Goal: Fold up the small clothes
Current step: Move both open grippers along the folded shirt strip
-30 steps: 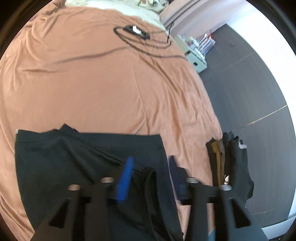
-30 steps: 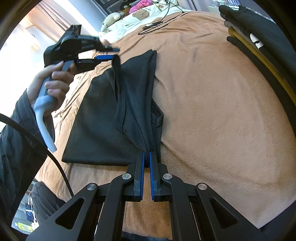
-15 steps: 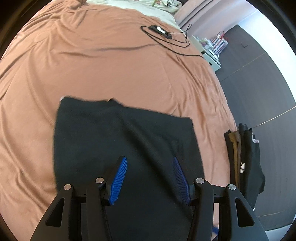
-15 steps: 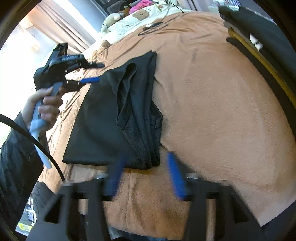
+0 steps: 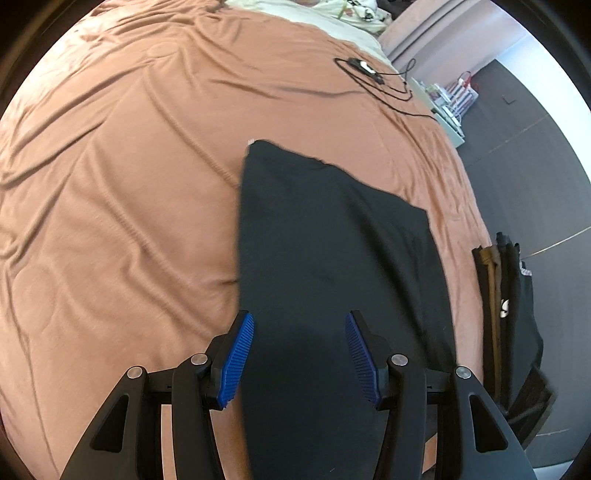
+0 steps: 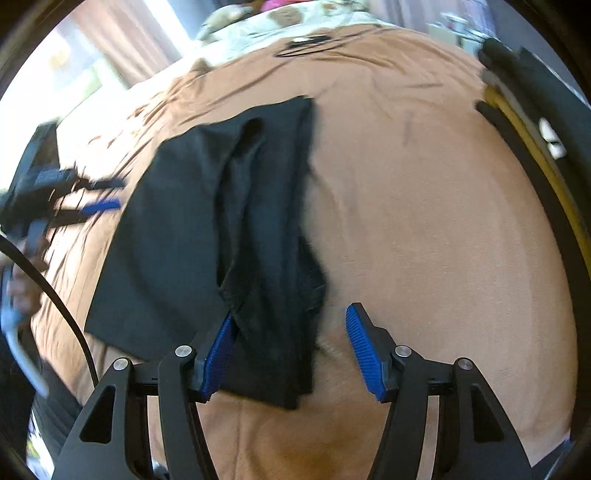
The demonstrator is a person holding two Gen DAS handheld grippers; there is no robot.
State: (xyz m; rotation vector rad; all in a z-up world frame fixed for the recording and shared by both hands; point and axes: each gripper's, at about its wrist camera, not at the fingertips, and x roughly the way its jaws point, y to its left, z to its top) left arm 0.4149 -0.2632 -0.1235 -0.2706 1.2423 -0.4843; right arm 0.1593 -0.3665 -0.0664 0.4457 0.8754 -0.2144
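Black fabric, a small dark garment (image 6: 207, 236) partly folded, lies flat on the rust-brown bedspread (image 6: 424, 221), one side turned over onto the rest so that a long doubled band with a curved hem runs down its middle. Its near corner sits under the right gripper (image 6: 290, 350).

Both blue ribbed pads of that right gripper stand well apart; its jaws have just been opening. The cloth lies beneath and between them, and whether the left pad (image 6: 218, 350) brushes its edge I cannot tell, but nothing is pinched. The tool points steeply down at the bed.

From the left wrist view the same garment (image 5: 332, 258) spreads as a long dark panel from the bed's middle toward the camera. The left gripper (image 5: 299, 354) hangs over its near end, tilted downward, jaws spread about halfway and gripping nothing. In the right wrist view this tool (image 6: 66, 199) shows blurred at the left edge, beside the garment's far side, held by a person's hand (image 6: 22, 288) on a pale handle.

At the bed's edge, well apart from the garment, rests a stack of folded dark and mustard clothes (image 5: 506, 295). A black cable with a small device (image 5: 369, 72) lies farther up the bedspread, near pale patterned bedding (image 5: 332, 9).
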